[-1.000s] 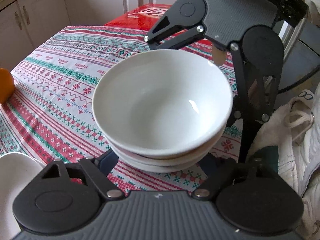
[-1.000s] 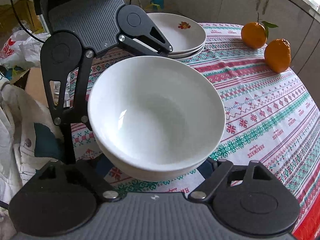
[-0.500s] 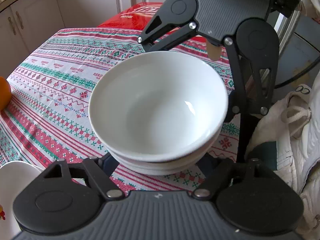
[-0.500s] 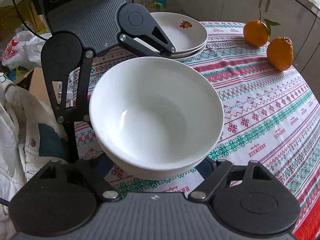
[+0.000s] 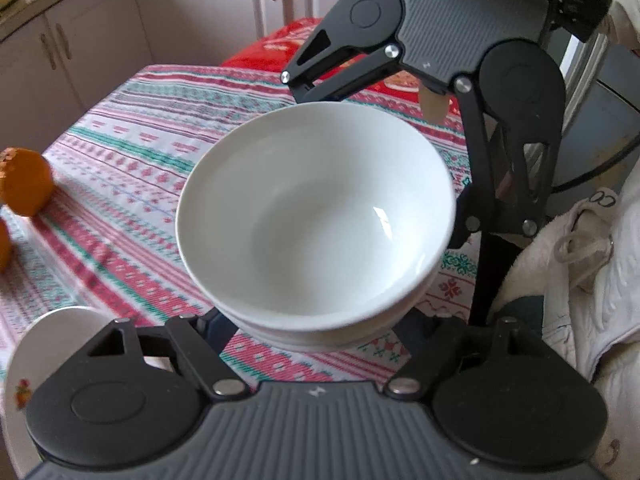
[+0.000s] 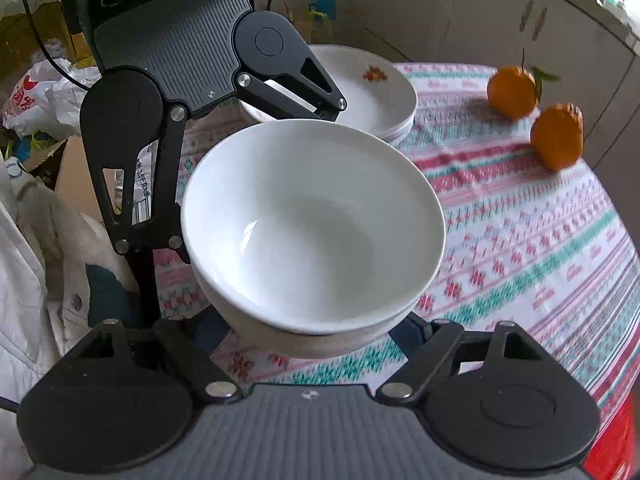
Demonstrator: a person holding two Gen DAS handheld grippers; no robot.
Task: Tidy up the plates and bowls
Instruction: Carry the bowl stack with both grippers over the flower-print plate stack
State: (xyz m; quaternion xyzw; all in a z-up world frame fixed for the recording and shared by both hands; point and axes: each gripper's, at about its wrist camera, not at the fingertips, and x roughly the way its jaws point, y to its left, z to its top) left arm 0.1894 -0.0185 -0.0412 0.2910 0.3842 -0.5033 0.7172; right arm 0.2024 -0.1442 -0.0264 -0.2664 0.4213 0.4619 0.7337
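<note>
Over the striped cloth on my counter [image 6: 540, 248], my left claw [image 5: 316, 324] and right claw [image 6: 316, 332] each gripped the stack of white bowls [image 5: 316, 216] from opposite sides, holding it off the cloth; beyond sat flowered plates [image 6: 380, 88] and two oranges [image 6: 556, 136].

Claw fingertips hidden under bowl stack [image 5: 316, 216], tablecloth [image 6: 540, 240] blurred

Two stacked bowls [image 6: 312, 224], two oranges [image 6: 512, 92], one plate stack [image 6: 372, 88].
</note>
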